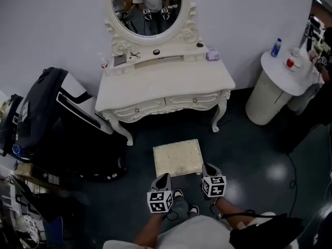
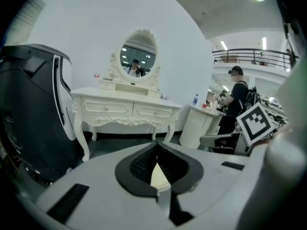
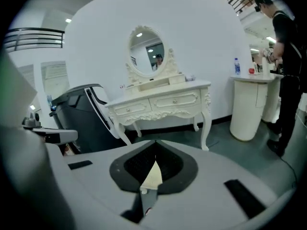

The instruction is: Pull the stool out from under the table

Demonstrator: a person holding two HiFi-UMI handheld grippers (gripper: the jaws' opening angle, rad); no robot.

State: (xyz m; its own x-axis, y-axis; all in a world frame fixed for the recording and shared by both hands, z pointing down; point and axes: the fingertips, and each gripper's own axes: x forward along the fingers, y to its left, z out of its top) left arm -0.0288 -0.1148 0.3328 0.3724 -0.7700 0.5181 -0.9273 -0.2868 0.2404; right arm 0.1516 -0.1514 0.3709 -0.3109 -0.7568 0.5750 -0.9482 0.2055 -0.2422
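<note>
1. Left gripper [image 2: 157, 145]: my jaws are closed, tips together. Nothing is clamped between the pads. A cream wedge shows through the gap behind the tips, the same colour as the stool [image 1: 178, 157].
2. Right gripper [image 3: 156, 143]: same condition. The tips meet, there is no load, and the same cream wedge shows behind them.
3. Stool: it stands on the dark floor in front of the table [image 1: 166, 84], clear of the table's legs. In the head view my two tips line up with its near corners. I cannot tell whether they touch.
4. Markings: each cube [image 1: 160, 201] carries black-and-white square patterns and no words. The label on the bottle [image 1: 276, 47], on the round stand [image 1: 280, 79], is too small to read.
</note>
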